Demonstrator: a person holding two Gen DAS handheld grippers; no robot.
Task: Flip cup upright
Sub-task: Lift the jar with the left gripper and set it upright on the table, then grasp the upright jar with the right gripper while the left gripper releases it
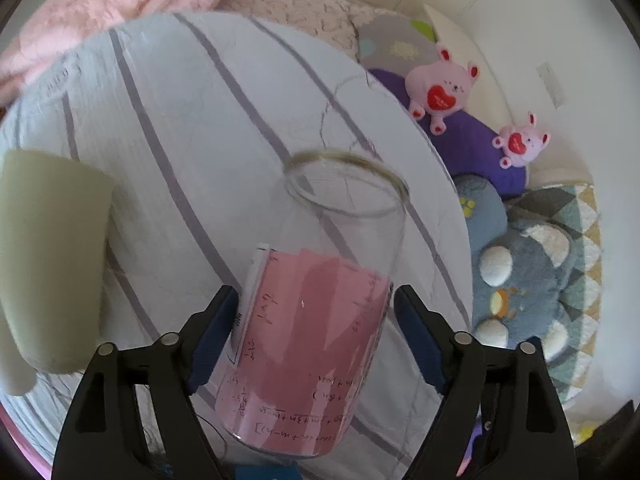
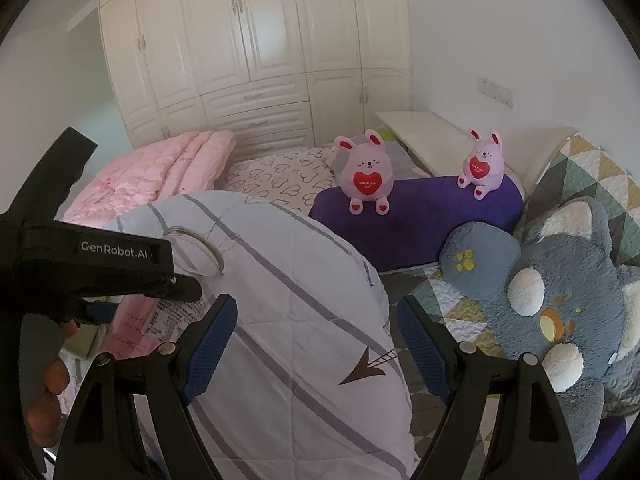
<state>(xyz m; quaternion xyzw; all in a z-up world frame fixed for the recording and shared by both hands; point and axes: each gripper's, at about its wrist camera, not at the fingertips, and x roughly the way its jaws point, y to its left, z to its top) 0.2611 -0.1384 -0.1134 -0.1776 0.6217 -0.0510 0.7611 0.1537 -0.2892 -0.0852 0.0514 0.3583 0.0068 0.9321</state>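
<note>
A clear glass cup (image 1: 320,300) with pink paper rolled inside stands between my left gripper's (image 1: 316,340) blue pads, its open rim pointing up and away over the striped quilt (image 1: 192,120). The left pad touches the glass; the right pad is at its side, so the gripper is shut on the cup. In the right wrist view the same cup's rim (image 2: 196,252) shows behind the left gripper's black body (image 2: 100,264). My right gripper (image 2: 316,344) is open and empty above the quilt (image 2: 304,320).
A pale green cup (image 1: 52,256) stands at the left. Pink bunny toys (image 2: 366,176) sit on a purple cushion (image 2: 416,216). A grey plush cat (image 2: 560,296) lies at the right. A pink blanket (image 2: 160,176) and white wardrobe (image 2: 256,40) are behind.
</note>
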